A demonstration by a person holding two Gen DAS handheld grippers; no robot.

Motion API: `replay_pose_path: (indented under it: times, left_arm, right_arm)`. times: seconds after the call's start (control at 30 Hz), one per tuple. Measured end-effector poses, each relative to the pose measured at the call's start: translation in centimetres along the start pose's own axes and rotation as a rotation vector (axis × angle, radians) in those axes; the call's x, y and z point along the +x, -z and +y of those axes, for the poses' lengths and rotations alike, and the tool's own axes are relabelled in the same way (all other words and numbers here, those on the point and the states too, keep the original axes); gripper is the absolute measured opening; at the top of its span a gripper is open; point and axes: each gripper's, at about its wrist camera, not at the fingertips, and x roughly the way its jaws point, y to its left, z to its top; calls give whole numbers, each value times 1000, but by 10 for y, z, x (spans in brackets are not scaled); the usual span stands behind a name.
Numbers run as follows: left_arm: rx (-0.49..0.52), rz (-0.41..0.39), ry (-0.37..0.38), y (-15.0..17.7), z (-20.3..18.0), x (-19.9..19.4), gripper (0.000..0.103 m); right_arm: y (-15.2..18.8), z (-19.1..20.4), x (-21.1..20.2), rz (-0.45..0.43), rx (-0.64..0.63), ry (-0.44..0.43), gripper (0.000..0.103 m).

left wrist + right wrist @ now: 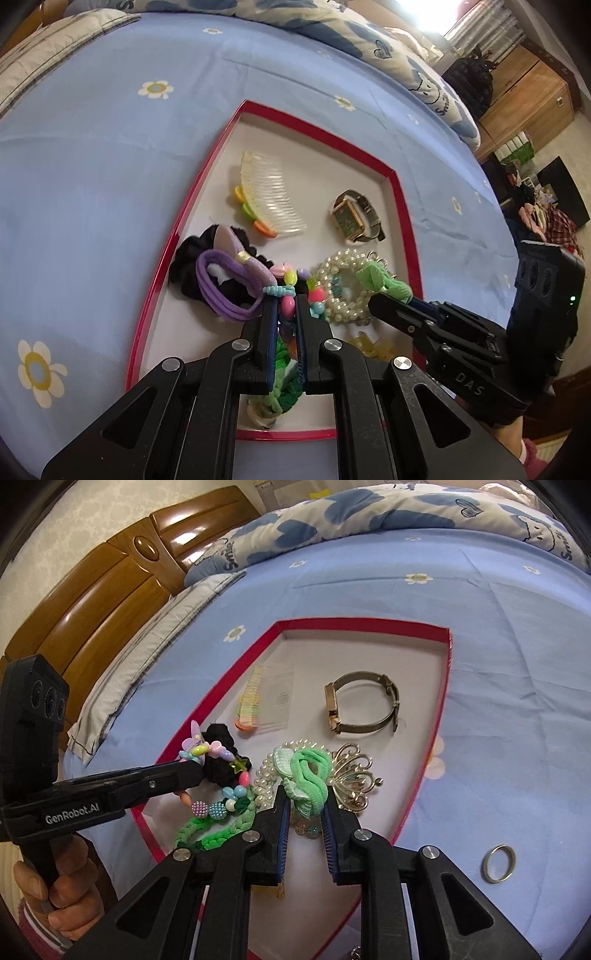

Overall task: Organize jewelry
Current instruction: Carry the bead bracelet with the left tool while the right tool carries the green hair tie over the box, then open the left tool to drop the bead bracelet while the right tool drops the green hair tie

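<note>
A red-rimmed box lid (424, 775) with a white floor lies on the blue flowered bedsheet (92, 184), and the jewelry sits inside it.

The left gripper (286, 299) has its jaws nearly together, clamped on a string of pastel beads (288, 303): pink, yellow and teal ovals, with 2 knobbly round beads showing in the right wrist view. Under that gripper lies a braided green cord (207, 834), curled in a loop.

The right gripper (306, 801) has a green hair tie (312, 775) between its jaws, a twisted elastic with a pale ribbed bow. Its jaws stand a little apart, and whether the pads press on the tie cannot be told.

In the left wrist view, at 9 o'clock from the beads, a purple hair tie (221, 291) rests on a black scrunchie (188, 266). At 3 o'clock a pearl bracelet (340, 291) lies coiled. At 12 o'clock lies a clear hair comb (269, 199) edged with yellow, green and orange pieces. At 1 o'clock a gold square watch (354, 218) with a mesh band lies on its side.

In the right wrist view a gold crown-shaped clip (354, 779) sits just beside the green hair tie at 3 o'clock. Outside the lid, at 4 o'clock, a plain metal ring (498, 864) lies on the sheet.

A hand (55, 890) grips the left gripper's handle.
</note>
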Motion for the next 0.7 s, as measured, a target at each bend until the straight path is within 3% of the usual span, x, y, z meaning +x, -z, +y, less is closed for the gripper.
replay_pose_path:
  times: [0.17,0.53,0.7]
  left_arm:
    - [-17,15,-4,4,4,4,7]
    - [-20,18,-12,7,0,-1,7]
    - [-25,27,-14,8,-3,-2,12]
  right_arm:
    - [0,0,0,-1,0,-10,33]
    - [0,-1,-4,-6,12,-21,41]
    - [0,-1,-8,-15,21,-28,42]
